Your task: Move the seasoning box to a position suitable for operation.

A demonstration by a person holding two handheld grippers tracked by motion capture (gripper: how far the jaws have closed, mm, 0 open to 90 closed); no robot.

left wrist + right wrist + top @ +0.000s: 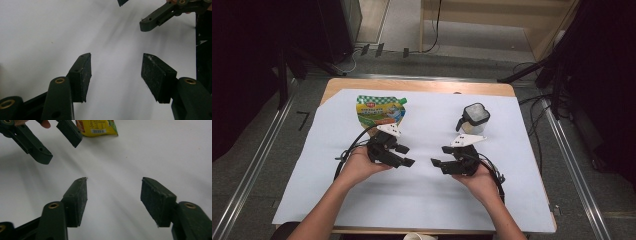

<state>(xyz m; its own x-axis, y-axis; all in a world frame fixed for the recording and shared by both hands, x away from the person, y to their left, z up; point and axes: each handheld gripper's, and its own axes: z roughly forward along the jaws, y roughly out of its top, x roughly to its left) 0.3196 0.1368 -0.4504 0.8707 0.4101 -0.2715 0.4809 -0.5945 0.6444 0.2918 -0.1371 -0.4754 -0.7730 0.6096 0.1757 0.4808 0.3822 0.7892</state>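
White paper covers the wooden counter (507, 91), and on it sit a green-and-yellow spouted pouch (380, 111) at the far left and a small lidded jug (474, 119) at the far right. Both tools hang low over the bare middle, facing each other, so this looks like the very start: nothing has been picked up yet. The left gripper (404, 155) has its jaws spread wide, holding nothing, just near the pouch's lower edge. The right gripper (439, 164) is equally wide open and empty (the jug stands just behind it). Next, I'd guess, each hand must turn outward and forward toward its nearest item before closing.
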